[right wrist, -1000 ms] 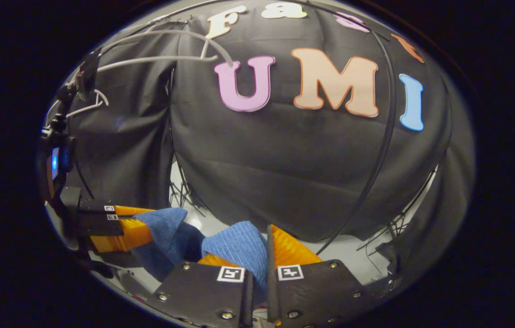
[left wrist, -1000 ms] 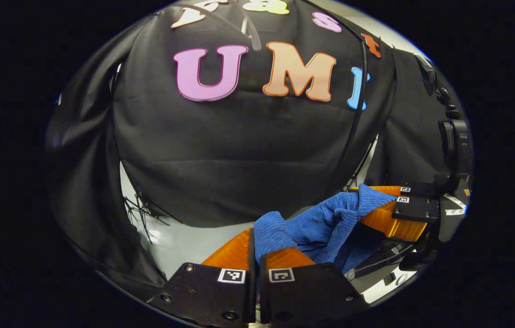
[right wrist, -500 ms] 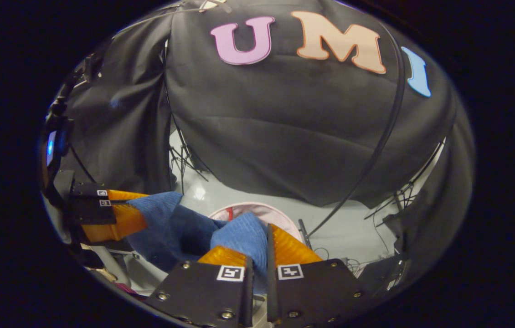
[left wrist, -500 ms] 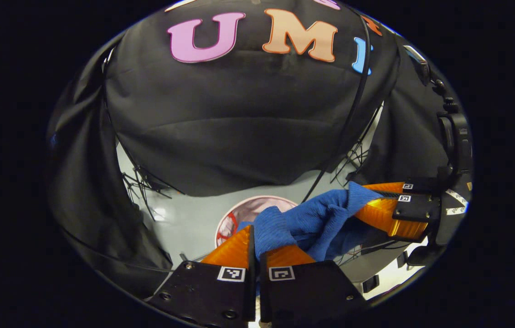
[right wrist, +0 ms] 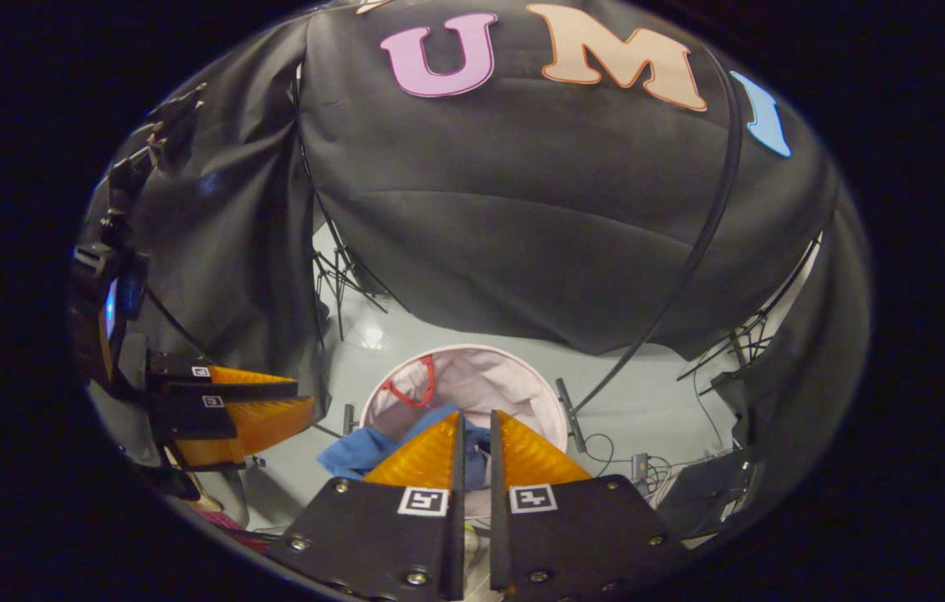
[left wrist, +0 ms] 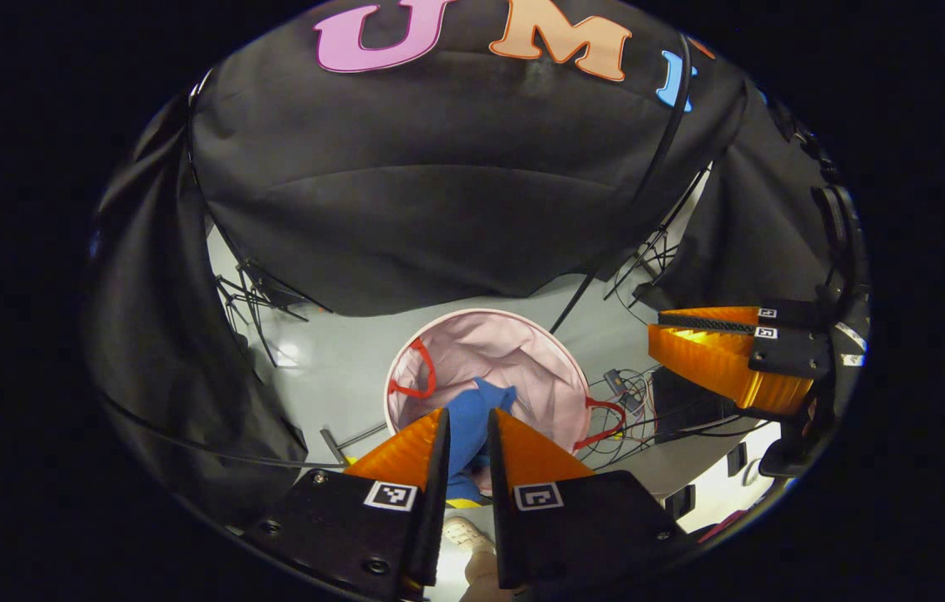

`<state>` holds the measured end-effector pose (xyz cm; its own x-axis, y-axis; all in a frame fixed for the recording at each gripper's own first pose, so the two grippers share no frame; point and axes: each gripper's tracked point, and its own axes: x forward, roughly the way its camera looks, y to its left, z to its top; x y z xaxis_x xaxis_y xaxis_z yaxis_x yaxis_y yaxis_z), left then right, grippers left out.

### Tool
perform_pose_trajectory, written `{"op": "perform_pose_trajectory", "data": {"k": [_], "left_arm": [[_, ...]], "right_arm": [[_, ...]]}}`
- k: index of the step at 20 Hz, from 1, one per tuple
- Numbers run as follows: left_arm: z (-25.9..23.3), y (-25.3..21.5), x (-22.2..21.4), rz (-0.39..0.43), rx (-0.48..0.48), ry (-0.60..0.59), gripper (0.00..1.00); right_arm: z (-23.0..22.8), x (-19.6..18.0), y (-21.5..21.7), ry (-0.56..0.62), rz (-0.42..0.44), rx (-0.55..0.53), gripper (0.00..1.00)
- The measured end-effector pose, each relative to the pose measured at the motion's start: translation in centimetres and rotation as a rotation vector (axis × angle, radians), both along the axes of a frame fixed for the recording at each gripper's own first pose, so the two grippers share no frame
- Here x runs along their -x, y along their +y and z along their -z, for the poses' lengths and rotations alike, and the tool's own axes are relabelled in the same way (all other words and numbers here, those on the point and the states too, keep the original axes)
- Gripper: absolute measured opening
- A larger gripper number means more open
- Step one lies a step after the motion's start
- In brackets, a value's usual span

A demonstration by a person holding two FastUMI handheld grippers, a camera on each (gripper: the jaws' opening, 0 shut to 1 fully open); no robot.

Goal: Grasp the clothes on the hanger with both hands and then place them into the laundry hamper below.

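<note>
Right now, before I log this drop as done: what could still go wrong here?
1. In the right gripper view, part of the blue garment seems to lie over the laundry hamper rim, so it could slide out onto the floor.
2. Loose cables lie right beside the hamper; a fallen garment could land on them.

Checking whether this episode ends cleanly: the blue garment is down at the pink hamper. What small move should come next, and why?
Probably nudge the cloth inward with the left tool, whose jaws stand apart and hold nothing. In the right gripper view the blue garment appears to drape over the hamper rim, partly outside it.
</note>
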<state>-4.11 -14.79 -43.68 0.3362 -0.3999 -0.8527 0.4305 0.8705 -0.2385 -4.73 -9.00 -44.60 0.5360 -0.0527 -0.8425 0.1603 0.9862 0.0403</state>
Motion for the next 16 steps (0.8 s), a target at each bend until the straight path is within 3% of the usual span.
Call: {"op": "perform_pose_trajectory", "data": {"k": [9, 16], "left_arm": [[-2.3, -0.8, -0.6, 0.017, 0.016, -0.058, 0.28], [-10.1, -1.7, -5.4, -0.024, 0.095, -0.258, 0.28]], "right_arm": [[-1.4, -0.2, 0.3, -0.033, -0.009, 0.008, 0.13], [-7.2, -2.5, -0.5, -0.162, -0.004, 0.052, 0.13]]}}
